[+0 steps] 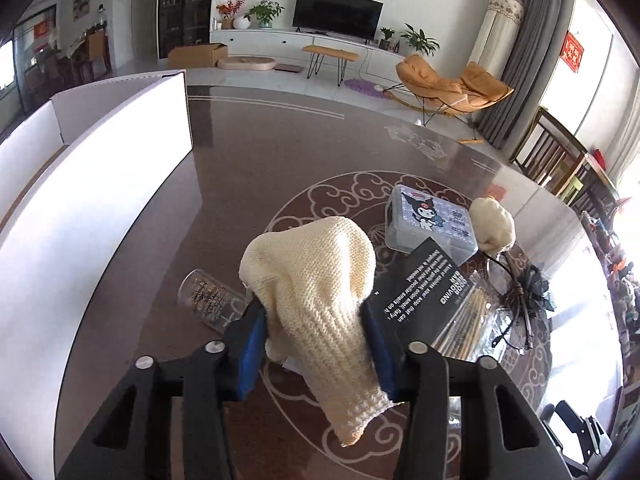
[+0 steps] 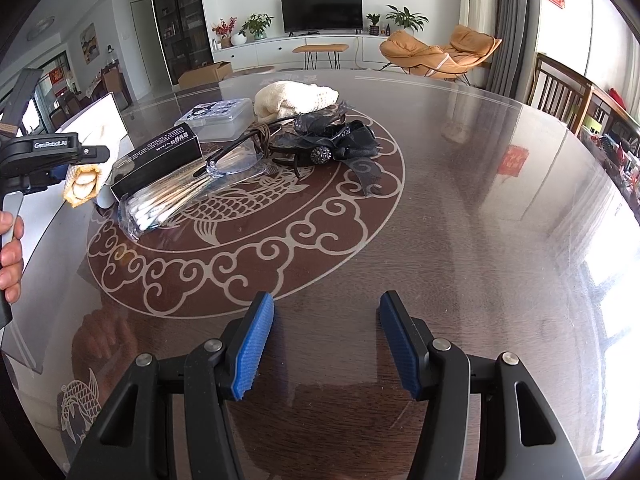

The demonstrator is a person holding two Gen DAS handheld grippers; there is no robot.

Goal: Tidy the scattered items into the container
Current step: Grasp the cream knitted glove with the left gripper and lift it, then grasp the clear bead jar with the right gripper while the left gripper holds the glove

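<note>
A left gripper (image 1: 316,328) clamps a cream knitted sock (image 1: 320,280) above the glass-topped table (image 1: 224,184), the white container (image 1: 100,168) at ten o'clock, while the right gripper (image 2: 326,344) hangs wide and empty over bare glass.

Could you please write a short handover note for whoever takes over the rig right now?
Left gripper: shut on a cream knit sock, lifted off the table, beside the white box.
Right gripper: open, empty, above bare table.
Still on the table: second sock, cartoon case, black box, cotton swabs, glasses, black bow, glass.
Done: sock picked up.
Left: drop it in the white box, then the rest.
</note>
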